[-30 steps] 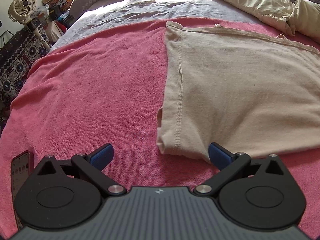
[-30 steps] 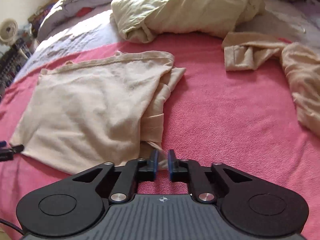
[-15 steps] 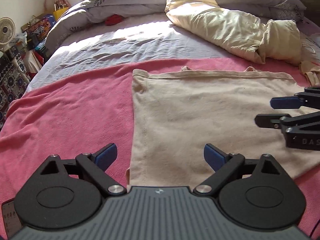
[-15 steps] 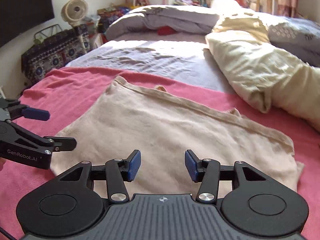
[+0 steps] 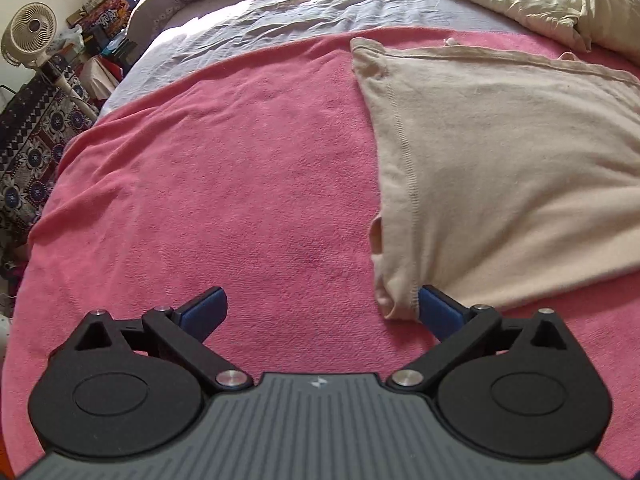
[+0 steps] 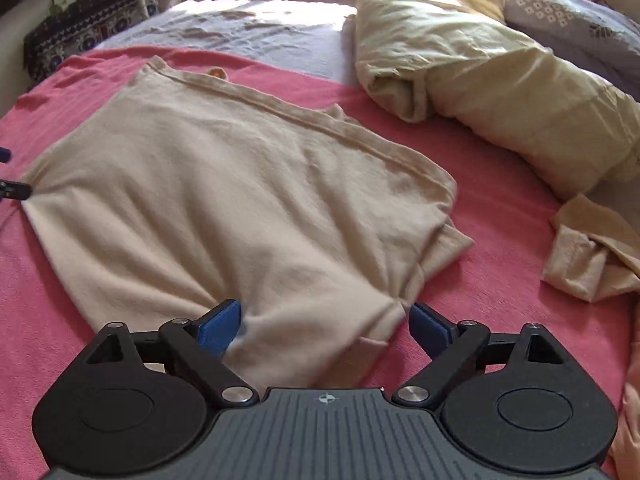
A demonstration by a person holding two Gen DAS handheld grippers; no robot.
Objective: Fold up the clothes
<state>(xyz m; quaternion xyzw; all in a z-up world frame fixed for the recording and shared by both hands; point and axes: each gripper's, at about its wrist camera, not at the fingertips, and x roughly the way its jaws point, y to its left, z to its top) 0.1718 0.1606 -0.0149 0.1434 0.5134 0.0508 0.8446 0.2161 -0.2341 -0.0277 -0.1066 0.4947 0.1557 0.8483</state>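
A beige garment [image 5: 500, 168] lies folded flat on the pink blanket [image 5: 220, 160]. In the left wrist view my left gripper [image 5: 322, 312] hangs low over the blanket, its jaws opening wide. The garment's near left corner [image 5: 394, 296] sits inside them, close against the right finger [image 5: 440, 314], and is not pinched. In the right wrist view my right gripper [image 6: 325, 328] stands over the beige garment [image 6: 240, 200] at its near right corner. Its jaws are opening, with bunched cloth between them. The left gripper's fingertips [image 6: 10, 191] show at the far left edge.
A rumpled cream duvet [image 6: 480, 92] lies behind the garment on the grey sheet [image 5: 300, 12]. Another beige garment [image 6: 588, 256] is crumpled to the right. A fan [image 5: 30, 36] and patterned fabric [image 5: 28, 140] stand beyond the bed's left side.
Both grippers have come down from over the garment's middle to its near corners. The right gripper's jaws went from nearly shut to wide apart.
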